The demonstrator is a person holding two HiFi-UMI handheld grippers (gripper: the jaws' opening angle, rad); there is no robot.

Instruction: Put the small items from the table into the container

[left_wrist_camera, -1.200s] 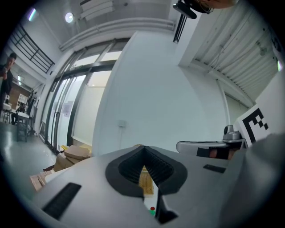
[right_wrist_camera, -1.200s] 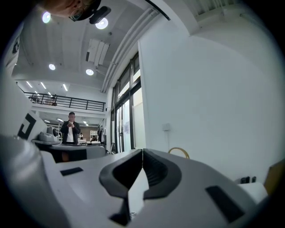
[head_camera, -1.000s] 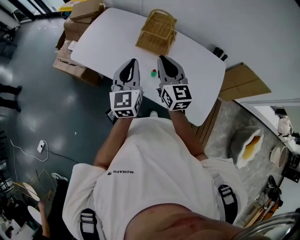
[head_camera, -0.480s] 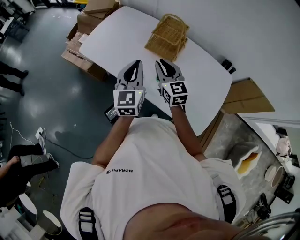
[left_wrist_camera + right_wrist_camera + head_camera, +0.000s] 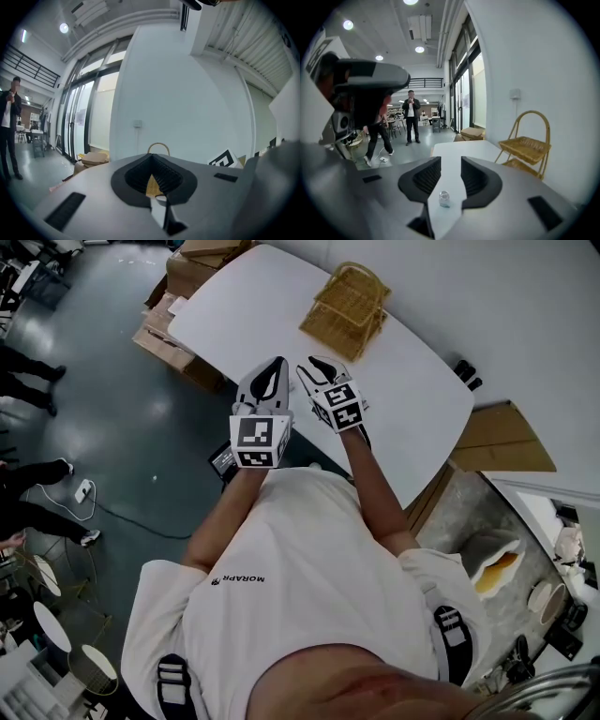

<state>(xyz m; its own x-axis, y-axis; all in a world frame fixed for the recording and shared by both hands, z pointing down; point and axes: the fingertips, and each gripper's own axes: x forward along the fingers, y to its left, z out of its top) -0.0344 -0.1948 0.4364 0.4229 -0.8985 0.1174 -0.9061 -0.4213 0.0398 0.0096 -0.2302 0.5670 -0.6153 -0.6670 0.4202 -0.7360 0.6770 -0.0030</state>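
On the white table [image 5: 461, 149] a small pale, glassy-looking item [image 5: 444, 198] lies right in front of my right gripper [image 5: 451, 164]. Its jaws are opening, and the item sits low in the gap with neither pad touching it. In the head view the right gripper [image 5: 312, 368] tilts down over the table's near edge and hides the item. Beside it my left gripper [image 5: 274, 369] is held about level, shut [image 5: 152, 157] with nothing in it. The wicker basket [image 5: 345, 306] stands at the table's far side, to the right ahead in the right gripper view [image 5: 528, 149].
Cardboard boxes [image 5: 174, 292] are stacked on the floor beyond the table's left end. Two small dark things [image 5: 466, 377] sit at the table's far right edge. A person [image 5: 411, 117] stands far off in the hall. A flat cardboard sheet [image 5: 502, 439] lies right of the table.
My right gripper has dropped toward the table and tipped downward, and its jaws have parted. It now covers the small green and red item seen earlier. The left gripper has hardly moved.
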